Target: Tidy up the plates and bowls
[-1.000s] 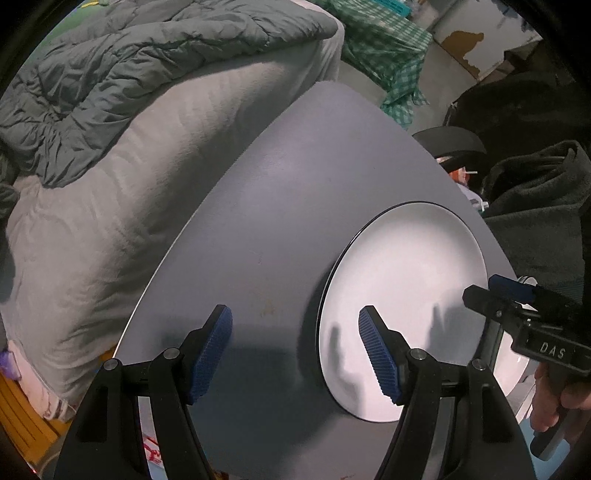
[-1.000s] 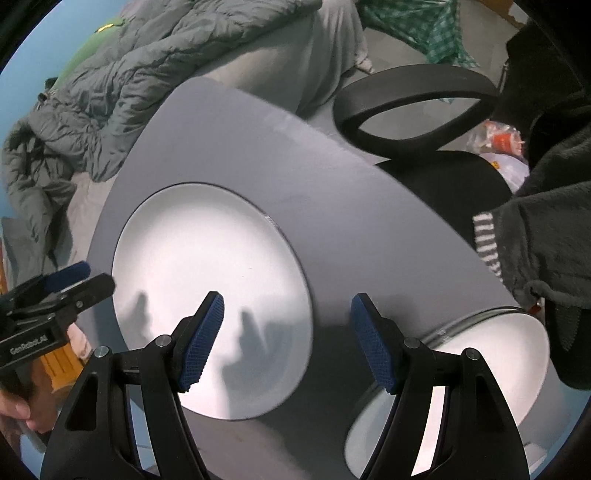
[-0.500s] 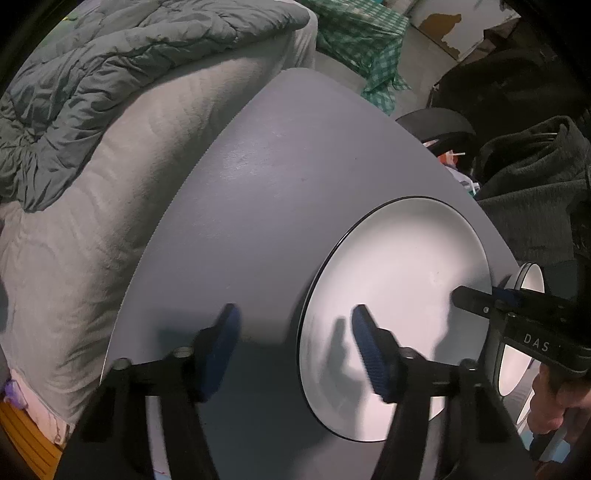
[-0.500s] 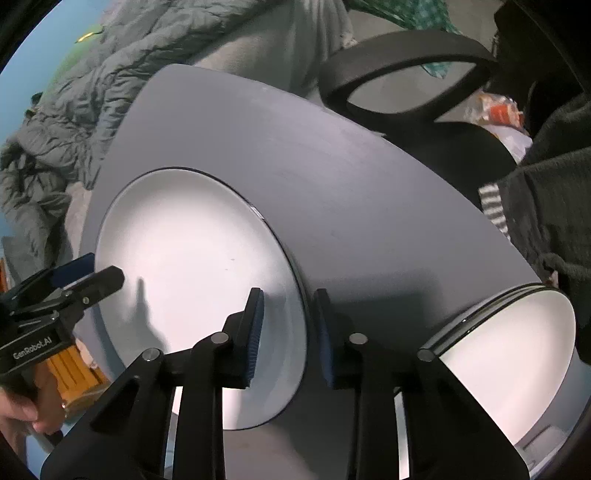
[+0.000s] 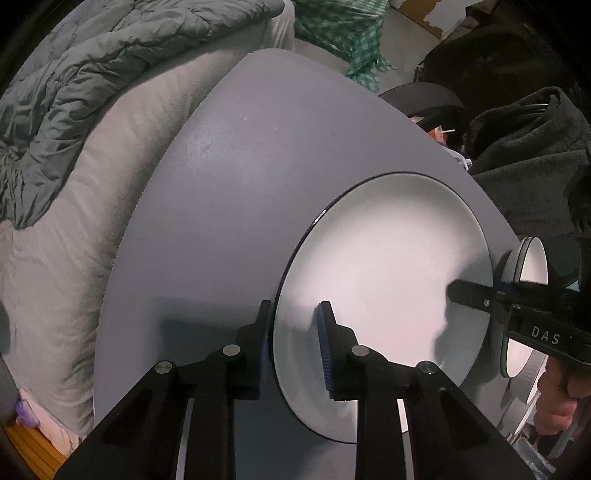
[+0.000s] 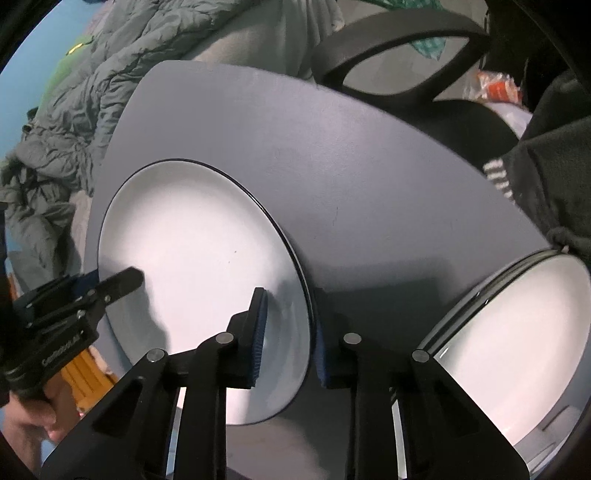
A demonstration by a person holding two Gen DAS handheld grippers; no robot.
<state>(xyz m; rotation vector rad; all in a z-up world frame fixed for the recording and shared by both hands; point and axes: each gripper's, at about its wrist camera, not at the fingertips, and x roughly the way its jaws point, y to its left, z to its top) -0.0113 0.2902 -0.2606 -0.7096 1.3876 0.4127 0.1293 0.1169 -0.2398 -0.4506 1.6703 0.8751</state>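
A large white plate with a dark rim (image 5: 391,258) (image 6: 199,251) sits on the grey table (image 5: 229,192) (image 6: 332,155). My left gripper (image 5: 293,347) is shut on the plate's left rim, one pad above and one below. My right gripper (image 6: 288,332) is shut on the plate's right rim in the same way. Each gripper shows in the other's view, the right one (image 5: 476,291) and the left one (image 6: 118,280). A stack of white bowls (image 6: 517,339) (image 5: 528,306) stands to the right of the plate.
A bed with a grey duvet (image 5: 74,96) (image 6: 74,92) borders the table's left side. A black office chair (image 6: 402,51) and dark clothing (image 5: 528,155) lie beyond the right edge. A green checked cloth (image 5: 343,33) is on the floor behind.
Both grippers have closed from wide open onto opposite rims of the plate. The left one closed last.
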